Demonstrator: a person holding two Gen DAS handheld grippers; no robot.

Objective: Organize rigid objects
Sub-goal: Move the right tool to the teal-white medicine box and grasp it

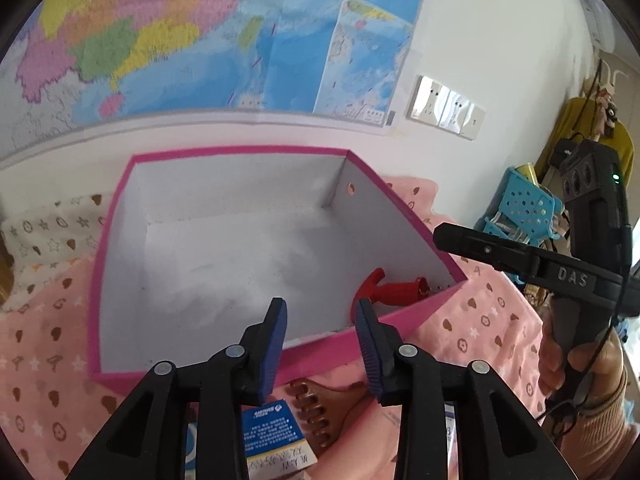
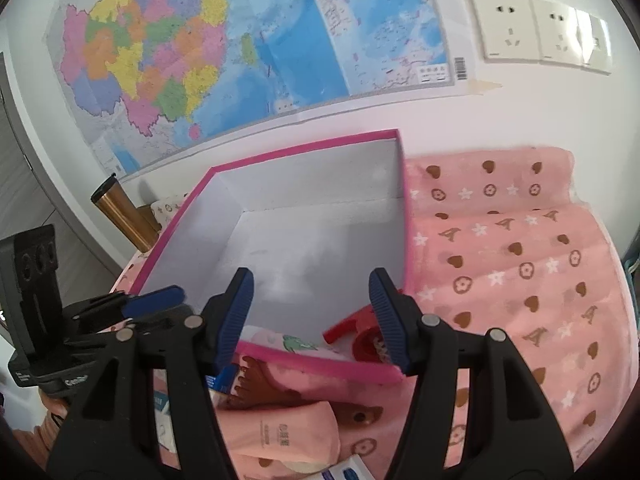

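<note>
Both tongs, left (image 1: 322, 322) and right (image 2: 312, 300), hang spread and empty over the box (image 1: 420, 314); next, the comb (image 1: 320, 412) looks light, stiff, best pinched across its flat handle

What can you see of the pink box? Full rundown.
The pink box is an open, lidless rectangular carton, cardboard by the look of it, with magenta outer walls and rim and a plain white inside. One side wall has a small round hole near its top. It sits upright on the pink patterned cloth, its far side close to the wall under the map. Inside, a red trigger sprayer lies in the near right corner; the rest of the floor looks bare.
</note>
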